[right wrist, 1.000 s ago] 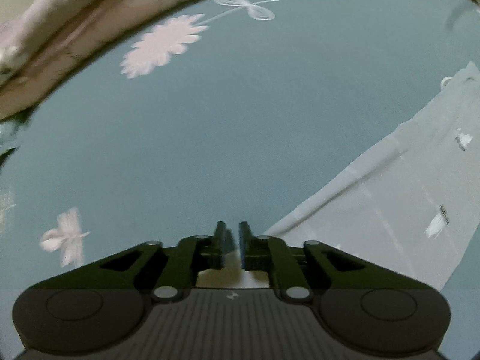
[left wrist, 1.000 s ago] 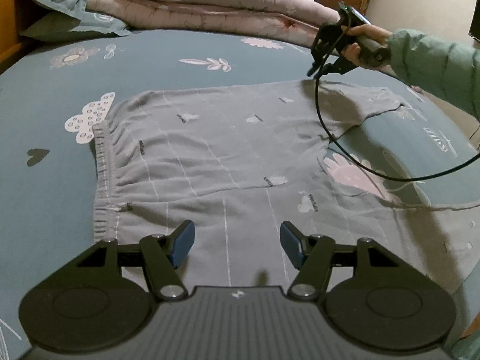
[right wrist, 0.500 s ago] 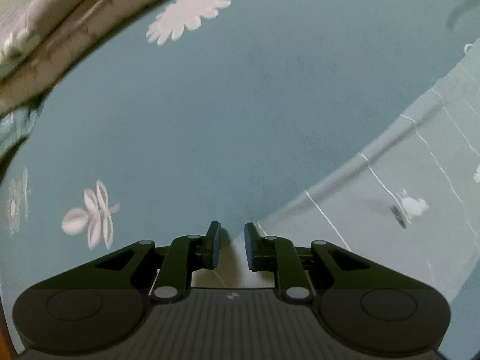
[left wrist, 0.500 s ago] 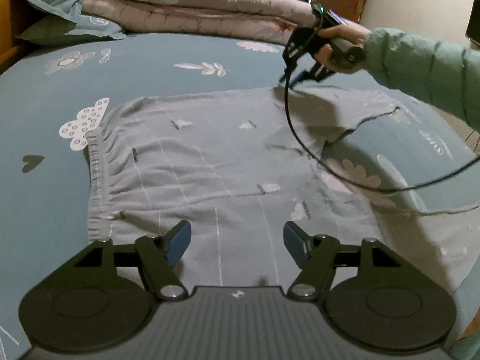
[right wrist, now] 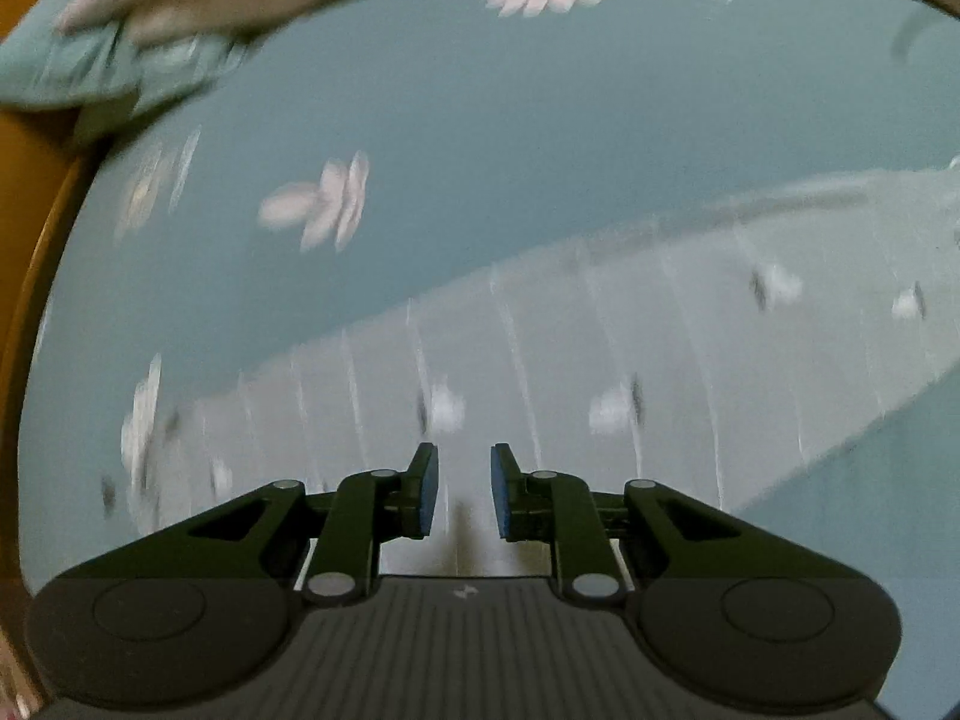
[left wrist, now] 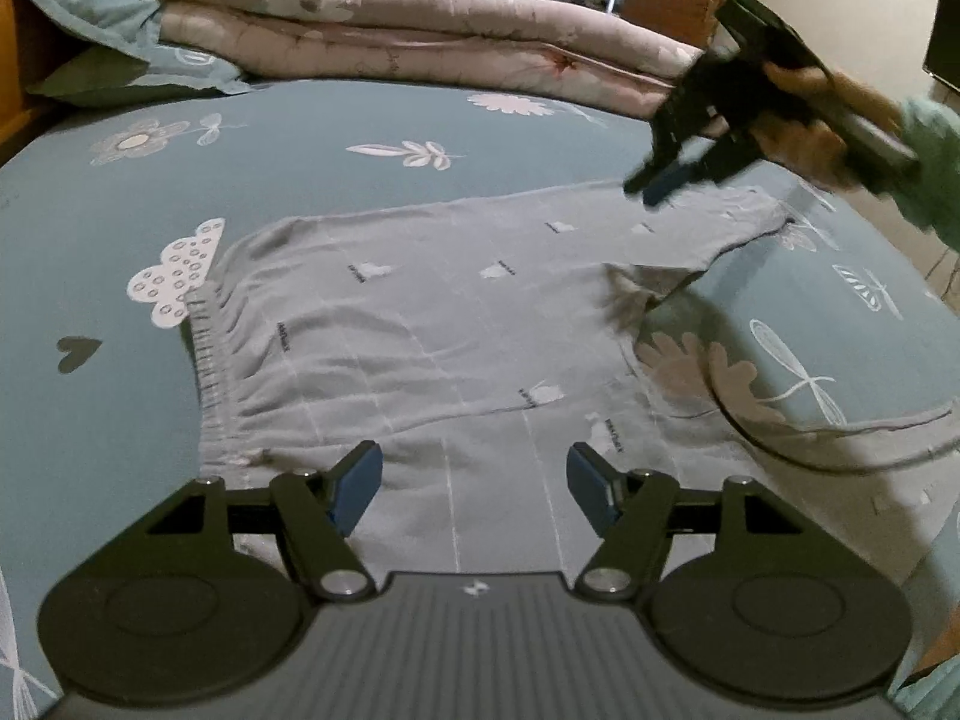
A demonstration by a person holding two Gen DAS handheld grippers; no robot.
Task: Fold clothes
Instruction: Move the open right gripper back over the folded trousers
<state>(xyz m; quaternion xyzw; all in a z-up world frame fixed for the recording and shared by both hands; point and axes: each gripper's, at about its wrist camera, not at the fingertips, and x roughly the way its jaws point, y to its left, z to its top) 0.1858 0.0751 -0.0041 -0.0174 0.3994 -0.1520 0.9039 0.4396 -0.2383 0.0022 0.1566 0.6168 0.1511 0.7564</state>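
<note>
Grey pyjama trousers (left wrist: 450, 312) with thin white lines lie flat on the teal bed sheet (left wrist: 300, 138), waistband to the left. My left gripper (left wrist: 474, 480) hovers over their near part, open, with only fabric below its blue pads. A hand (left wrist: 804, 132) holds my right gripper (left wrist: 651, 186) above the far leg. The blurred right wrist view shows the right gripper (right wrist: 463, 492) over the trousers (right wrist: 660, 348), its jaws a narrow gap apart with nothing between them.
A folded pink quilt (left wrist: 420, 30) and a teal pillow (left wrist: 90, 12) lie along the far side of the bed. A black cable (left wrist: 780, 450) trails over the sheet at the right. A wooden bed frame (right wrist: 36, 240) borders the left.
The right gripper's jaws parted slightly; it lifted off the far edge of the trousers, rolled and swung over the leg. The left gripper stayed in place.
</note>
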